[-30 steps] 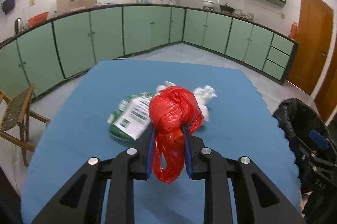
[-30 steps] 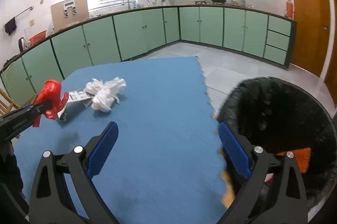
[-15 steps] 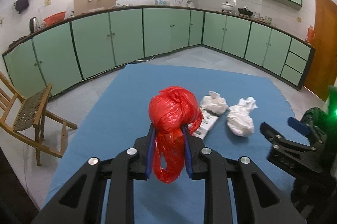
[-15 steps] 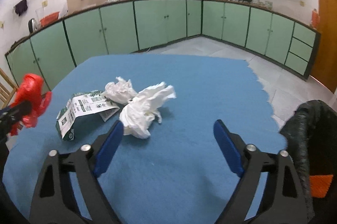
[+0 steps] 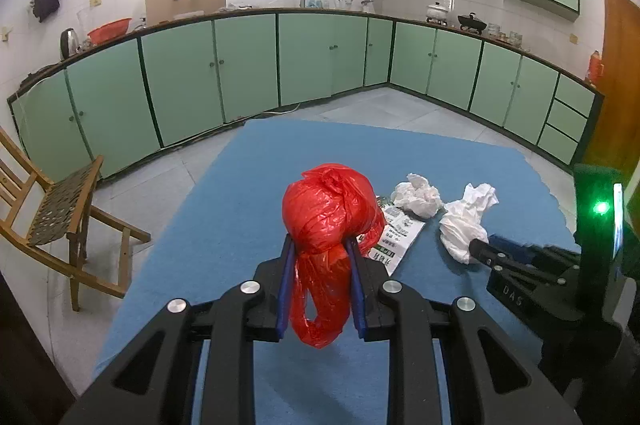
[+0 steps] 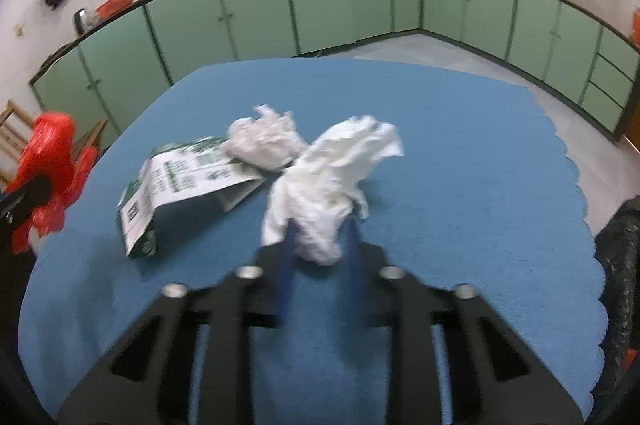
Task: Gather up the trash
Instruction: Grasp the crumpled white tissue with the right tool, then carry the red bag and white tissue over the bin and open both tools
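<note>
left gripper (image 5: 320,257): jaws clamped on the red plastic bag (image 5: 328,209), held above the blue mat (image 5: 240,217). Bag is thin crinkly film, knotted into a round ball above the pads, loose looped tail hanging below between the blue pads; long axis runs roughly along the fingers, ball end pointing away from the camera

right gripper (image 6: 320,241): jaws closing on the white crumpled tissue wad (image 6: 332,181), wad is between the pads, lower end pinched, upper end flaring up and away toward the right. Soft paper, wrinkled, elongated shape, long axis roughly in line with the fingers. Can't tell if its bottom touches the mat, frame is motion-blurred

On the mat, not held:
- second white tissue ball (image 6: 264,141), more compact and rounded, just beside the held wad on its far left, touching or overlapping the carton edge
- flattened green-and-white printed carton (image 6: 180,181), cardboard, creased and bent, long axis running left-near to right-far in the right wrist view, near-left end folded down

Mat: blue, fine foam-like texture, scalloped edge on the right. Black bin liner (image 6: 620,265), glossy wrinkled film, at the right edge beyond the mat

Background: green cabinets (image 5: 208,73), wooden chair (image 5: 52,209) at left off the mat
</note>
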`<move>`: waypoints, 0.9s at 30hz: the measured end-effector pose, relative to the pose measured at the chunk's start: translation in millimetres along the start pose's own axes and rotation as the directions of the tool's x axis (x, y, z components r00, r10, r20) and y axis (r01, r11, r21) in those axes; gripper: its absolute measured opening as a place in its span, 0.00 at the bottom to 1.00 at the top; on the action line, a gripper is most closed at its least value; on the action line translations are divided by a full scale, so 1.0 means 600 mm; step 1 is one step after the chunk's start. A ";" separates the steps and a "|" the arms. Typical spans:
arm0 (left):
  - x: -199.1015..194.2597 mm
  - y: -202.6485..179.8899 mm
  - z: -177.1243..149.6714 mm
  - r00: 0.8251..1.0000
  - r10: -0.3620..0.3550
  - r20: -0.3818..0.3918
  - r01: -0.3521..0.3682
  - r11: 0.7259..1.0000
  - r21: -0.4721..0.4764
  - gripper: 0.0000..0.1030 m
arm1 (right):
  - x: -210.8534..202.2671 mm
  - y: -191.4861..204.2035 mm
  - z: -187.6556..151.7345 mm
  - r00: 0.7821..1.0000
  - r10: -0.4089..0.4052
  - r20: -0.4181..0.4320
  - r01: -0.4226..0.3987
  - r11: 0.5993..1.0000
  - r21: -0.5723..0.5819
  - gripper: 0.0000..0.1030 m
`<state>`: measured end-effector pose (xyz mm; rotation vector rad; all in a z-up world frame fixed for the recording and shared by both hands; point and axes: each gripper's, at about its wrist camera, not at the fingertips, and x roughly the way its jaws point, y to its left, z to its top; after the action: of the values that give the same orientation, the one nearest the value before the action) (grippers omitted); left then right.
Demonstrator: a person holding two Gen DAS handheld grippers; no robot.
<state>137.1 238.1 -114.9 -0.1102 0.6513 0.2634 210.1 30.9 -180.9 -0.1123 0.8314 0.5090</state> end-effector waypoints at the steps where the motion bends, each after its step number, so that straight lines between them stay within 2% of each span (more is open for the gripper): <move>1: -0.001 0.000 0.002 1.000 -0.002 0.000 0.002 1.000 0.001 0.23 | -0.002 0.003 0.000 1.000 0.001 0.002 -0.001 1.000 -0.005 0.15; 5: -0.006 -0.001 0.004 1.000 -0.004 0.007 0.004 1.000 0.010 0.23 | -0.019 0.007 0.004 1.000 0.020 0.014 -0.020 1.000 0.007 0.13; 13: -0.023 -0.024 0.004 0.999 -0.034 0.014 0.033 0.999 0.022 0.23 | -0.100 -0.008 0.006 0.996 0.037 0.082 -0.040 0.999 0.028 0.12; 27: -0.088 -0.094 0.020 0.991 -0.116 0.064 0.110 0.990 0.086 0.23 | -0.238 -0.047 -0.008 0.984 -0.011 0.180 0.004 0.999 0.041 0.13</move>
<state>119.1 175.2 -72.1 -0.0591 0.5846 0.1301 140.2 -50.4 -82.6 -0.0309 0.6638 0.4874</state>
